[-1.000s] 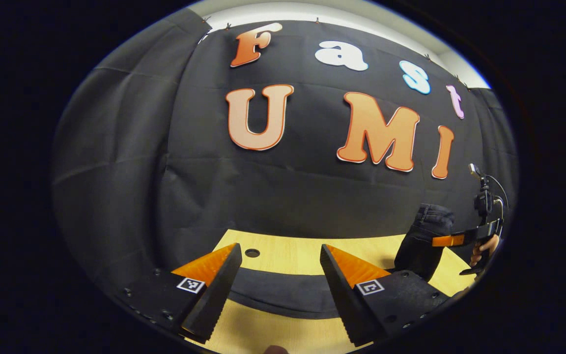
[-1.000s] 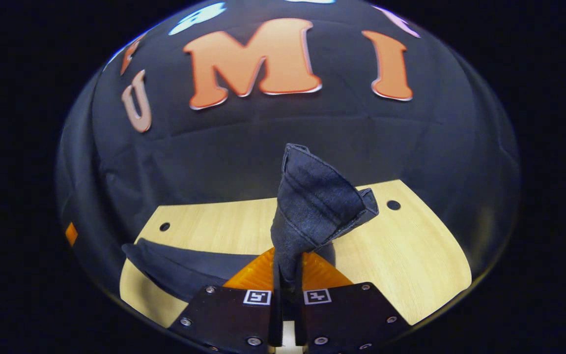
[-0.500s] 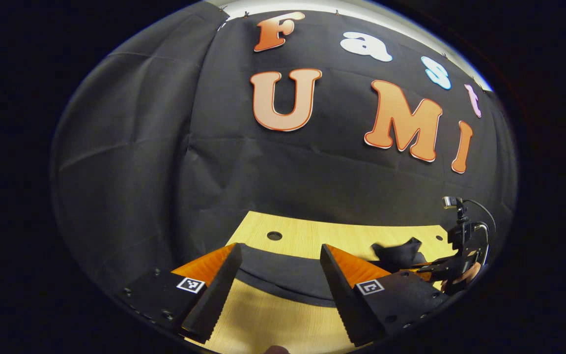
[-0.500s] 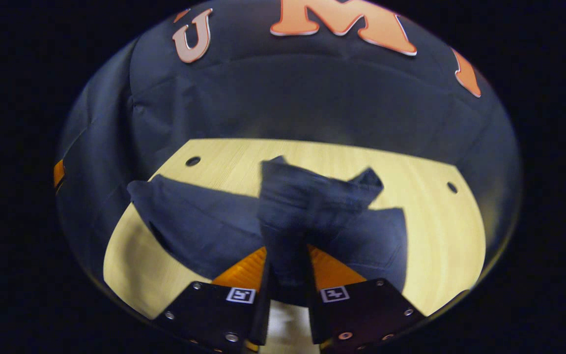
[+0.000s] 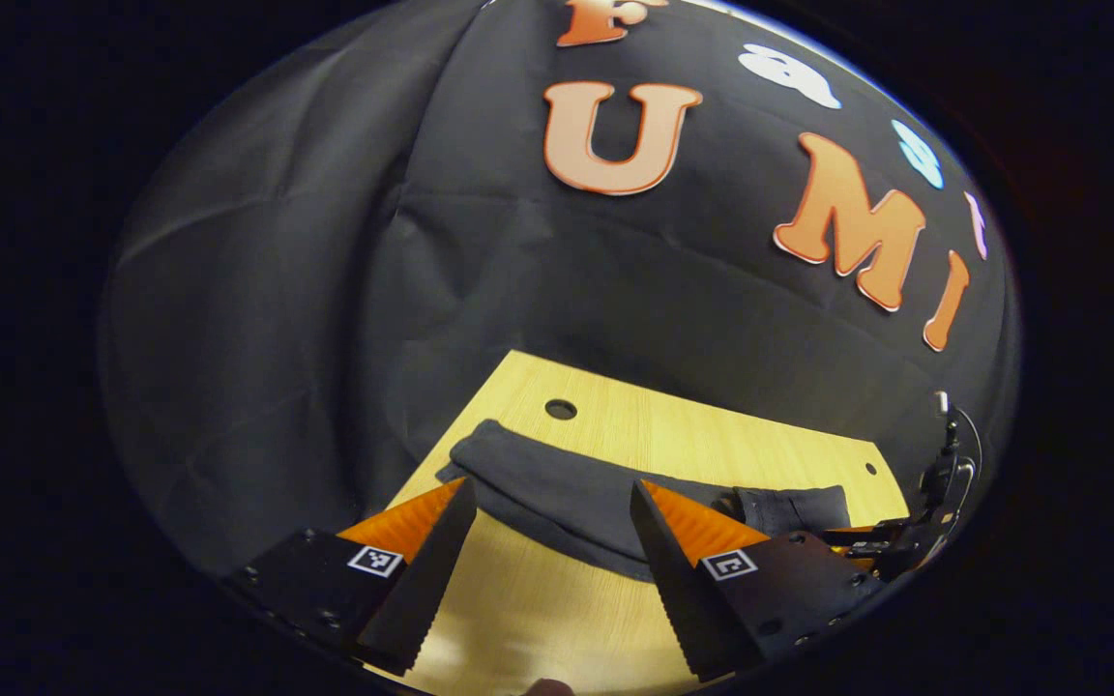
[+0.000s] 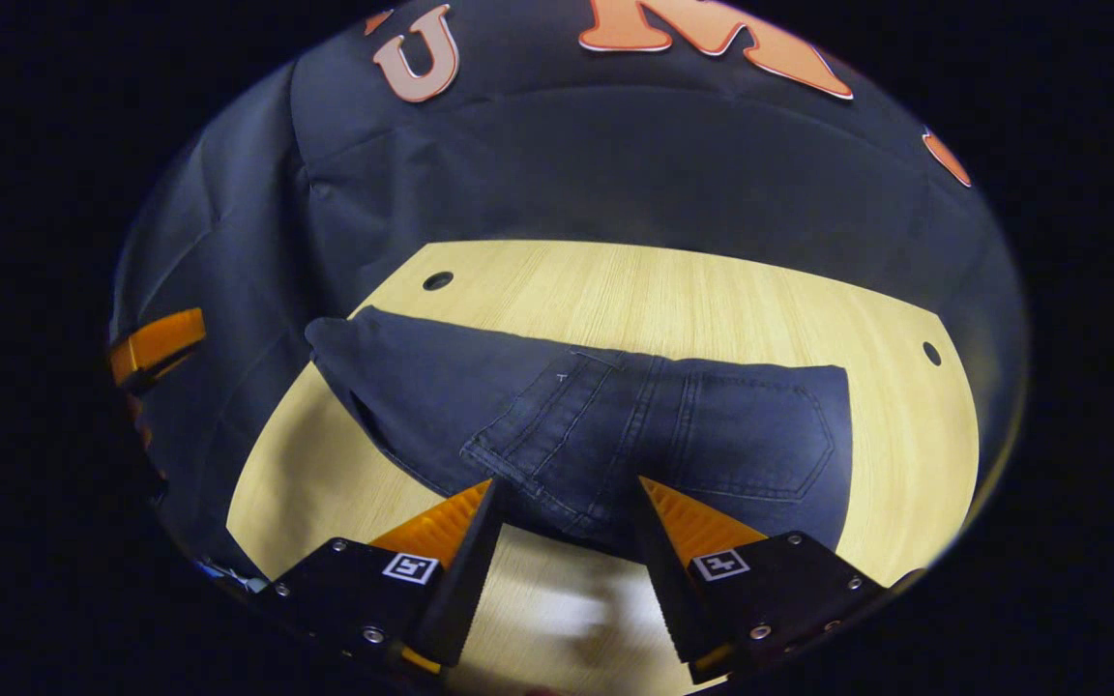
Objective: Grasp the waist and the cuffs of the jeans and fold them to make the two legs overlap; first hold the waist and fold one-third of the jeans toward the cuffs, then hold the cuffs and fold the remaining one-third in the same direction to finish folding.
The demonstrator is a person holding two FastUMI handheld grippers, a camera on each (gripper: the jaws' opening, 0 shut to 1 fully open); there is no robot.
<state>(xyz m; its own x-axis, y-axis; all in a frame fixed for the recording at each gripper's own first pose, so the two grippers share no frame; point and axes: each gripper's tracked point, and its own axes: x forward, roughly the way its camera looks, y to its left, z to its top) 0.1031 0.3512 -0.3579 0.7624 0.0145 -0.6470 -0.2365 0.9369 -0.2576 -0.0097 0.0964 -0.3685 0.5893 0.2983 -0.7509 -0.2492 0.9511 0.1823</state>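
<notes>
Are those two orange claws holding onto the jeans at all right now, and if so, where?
Nothing is held. The right gripper and the left gripper are both open, and the jeans lie flat on the table.

Your right gripper's (image 6: pixel 562 503) fingers hide the near edge of the jeans (image 6: pixel 615 425), and the desk (image 6: pixel 557 619) just below them is blurred. In the left gripper view, your far gripper (image 5: pixel 905 536) is too small to read its jaws.
</notes>
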